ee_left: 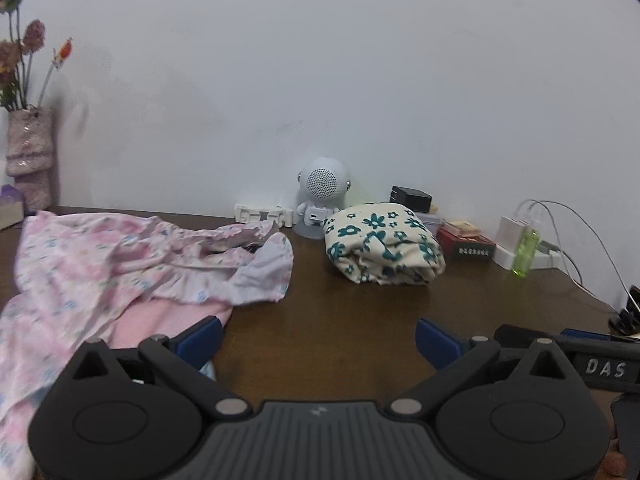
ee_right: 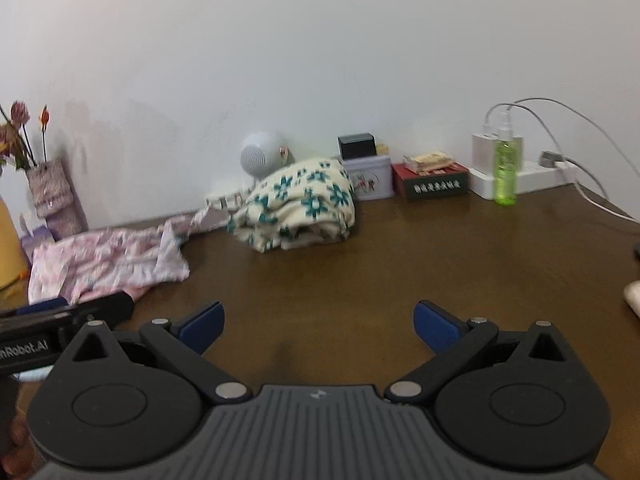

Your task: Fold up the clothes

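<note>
Left gripper (ee_left: pixel 318 342): black tool with blue finger pads, jaws spread wide, nothing between them; its left pad sits over the edge of the pink cloth.
Right gripper (ee_right: pixel 318 326): same black build with blue pads, jaws spread wide over bare tabletop, holding nothing; the two tools are side by side.
Table (ee_left: pixel 352 312): dark brown wood, bare in front of both tools.
Unfolded garment (ee_left: pixel 120 264): crumpled pale pink floral fabric with ruffled edges, spread across the table's left part, a plain pink layer under it.
Folded garment (ee_left: pixel 382 244): cream cloth with teal flowers, a compact bundle further back, apart from the pink one.
Back row against the white wall: round white robot-shaped speaker (ee_left: pixel 322 196), dark red box (ee_left: pixel 466 242), clear green bottle (ee_left: pixel 526 250), white power strip (ee_right: pixel 532 174).
Far left corner: pink fuzzy vase (ee_left: pixel 30 152) with flowers.
</note>
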### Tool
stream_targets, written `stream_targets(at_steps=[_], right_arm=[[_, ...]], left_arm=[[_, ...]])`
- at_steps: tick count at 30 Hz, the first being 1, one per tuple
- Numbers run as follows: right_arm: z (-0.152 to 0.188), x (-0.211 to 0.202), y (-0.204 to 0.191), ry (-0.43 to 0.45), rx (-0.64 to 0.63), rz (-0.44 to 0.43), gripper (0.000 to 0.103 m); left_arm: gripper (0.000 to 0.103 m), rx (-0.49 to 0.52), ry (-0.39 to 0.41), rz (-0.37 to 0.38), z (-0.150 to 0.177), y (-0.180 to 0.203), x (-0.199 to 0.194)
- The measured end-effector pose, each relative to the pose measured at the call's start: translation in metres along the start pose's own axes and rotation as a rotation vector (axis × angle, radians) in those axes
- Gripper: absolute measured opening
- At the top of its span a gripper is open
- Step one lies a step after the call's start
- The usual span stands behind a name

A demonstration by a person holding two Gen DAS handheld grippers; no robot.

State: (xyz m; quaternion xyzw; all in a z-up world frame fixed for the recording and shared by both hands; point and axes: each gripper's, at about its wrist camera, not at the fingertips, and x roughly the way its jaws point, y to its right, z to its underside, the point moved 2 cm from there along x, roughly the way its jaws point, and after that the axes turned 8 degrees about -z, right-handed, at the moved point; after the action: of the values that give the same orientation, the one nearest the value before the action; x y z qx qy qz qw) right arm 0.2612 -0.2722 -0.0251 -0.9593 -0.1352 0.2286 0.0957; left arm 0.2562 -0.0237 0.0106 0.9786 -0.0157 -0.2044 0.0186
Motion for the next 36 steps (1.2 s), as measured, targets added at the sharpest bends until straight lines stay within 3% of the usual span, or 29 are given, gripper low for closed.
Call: stream_targets(at_steps=[8,17,27,36], right_arm=[[0.031,-0.058,-0.027,-0.024,-0.018,0.009,0.103],[0.053,-0.103,-0.051,0.025,-0.035,0.034,0.103],[0.063,-0.107,-0.065,0.010,-0.080,0.009,0.103],[0.070,-0.107,-0.066,-0.011,-0.070,0.028,0.103]], left_arm=[[0.103,0.029,0.018,-0.003,0.022,-0.006,-0.072],[0.103,0.048,-0.007,0.006,0.043,-0.008,-0.123],[0.103,-0.014,0.016,-0.013,0.066,-0.026,-0.135],[0.103,-0.031,-0.055,-0.021,0.067,-0.029,-0.124]])
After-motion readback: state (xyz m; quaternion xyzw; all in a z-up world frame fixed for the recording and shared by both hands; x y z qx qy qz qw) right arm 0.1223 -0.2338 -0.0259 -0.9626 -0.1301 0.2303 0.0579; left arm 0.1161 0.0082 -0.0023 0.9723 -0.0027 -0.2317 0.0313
